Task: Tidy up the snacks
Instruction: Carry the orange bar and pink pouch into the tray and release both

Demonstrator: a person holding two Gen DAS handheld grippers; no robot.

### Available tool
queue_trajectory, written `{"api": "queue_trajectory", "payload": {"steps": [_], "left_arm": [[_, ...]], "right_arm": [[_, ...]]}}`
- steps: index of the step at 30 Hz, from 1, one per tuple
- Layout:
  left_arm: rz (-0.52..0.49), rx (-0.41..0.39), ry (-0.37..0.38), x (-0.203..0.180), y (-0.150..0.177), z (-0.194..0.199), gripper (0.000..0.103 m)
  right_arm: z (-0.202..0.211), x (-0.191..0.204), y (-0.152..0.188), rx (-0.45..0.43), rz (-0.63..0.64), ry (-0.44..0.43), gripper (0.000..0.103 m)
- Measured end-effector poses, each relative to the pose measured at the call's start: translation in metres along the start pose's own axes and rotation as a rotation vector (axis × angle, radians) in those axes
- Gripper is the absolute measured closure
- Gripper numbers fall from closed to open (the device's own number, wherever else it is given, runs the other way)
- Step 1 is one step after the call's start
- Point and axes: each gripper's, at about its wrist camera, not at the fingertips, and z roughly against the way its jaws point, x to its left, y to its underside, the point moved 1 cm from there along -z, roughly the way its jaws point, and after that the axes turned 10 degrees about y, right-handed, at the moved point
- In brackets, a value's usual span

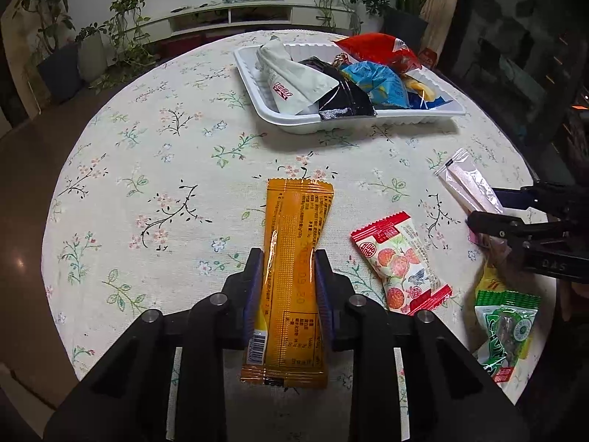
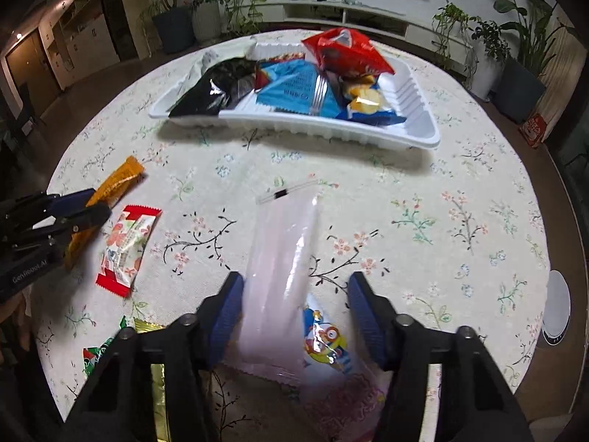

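Observation:
A long orange snack packet (image 1: 294, 258) lies lengthwise on the flowered tablecloth, and my left gripper (image 1: 289, 283) is shut on its middle, both blue pads pressing its sides. In the right wrist view a pale pink translucent packet (image 2: 279, 258) lies between the fingers of my right gripper (image 2: 296, 313). Those jaws stand open, with a gap beside the right pad. A white plastic tray (image 1: 368, 123) at the far side holds several snack bags: white, black, blue and red. In the right wrist view the left gripper (image 2: 100, 202) clamps the orange packet (image 2: 117, 180) at the left edge.
A red-and-white fruit-print packet (image 1: 401, 261) lies between the two grippers. A green packet (image 1: 504, 328) sits near the table's edge, and a cartoon-print packet (image 2: 327, 339) lies under the pink one. A white round object (image 2: 557, 309) rests at the right rim. Potted plants surround the round table.

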Motion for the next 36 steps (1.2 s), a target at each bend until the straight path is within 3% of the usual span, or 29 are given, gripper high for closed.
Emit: {"api": "queue_trajectory", "payload": {"steps": [2,7,15,26,31,36], "left_arm": [[0.000,0.000,0.002,0.000,0.000,0.000,0.081],[0.020,-0.012,0.018,0.003,0.002,0.004,0.085],[0.082,-0.054,0.071,0.009,0.005,0.014,0.085],[0.130,-0.122,0.141,0.005,0.001,0.037,0.085],[0.125,-0.166,0.180,-0.007,-0.028,0.053,0.085],[0.090,-0.222,0.174,-0.023,-0.091,0.060,0.085]], "right_arm": [[0.001,0.003,-0.001,-0.014,0.015,-0.008,0.068],[0.004,0.009,-0.004,-0.019,0.026,-0.023,0.078],[0.030,-0.005,-0.005,-0.111,-0.060,-0.080,0.079],[0.034,-0.030,0.001,-0.128,-0.154,-0.145,0.079],[0.038,-0.045,-0.003,-0.141,-0.189,-0.176,0.079],[0.050,-0.064,-0.033,-0.191,-0.210,-0.165,0.079]]}}
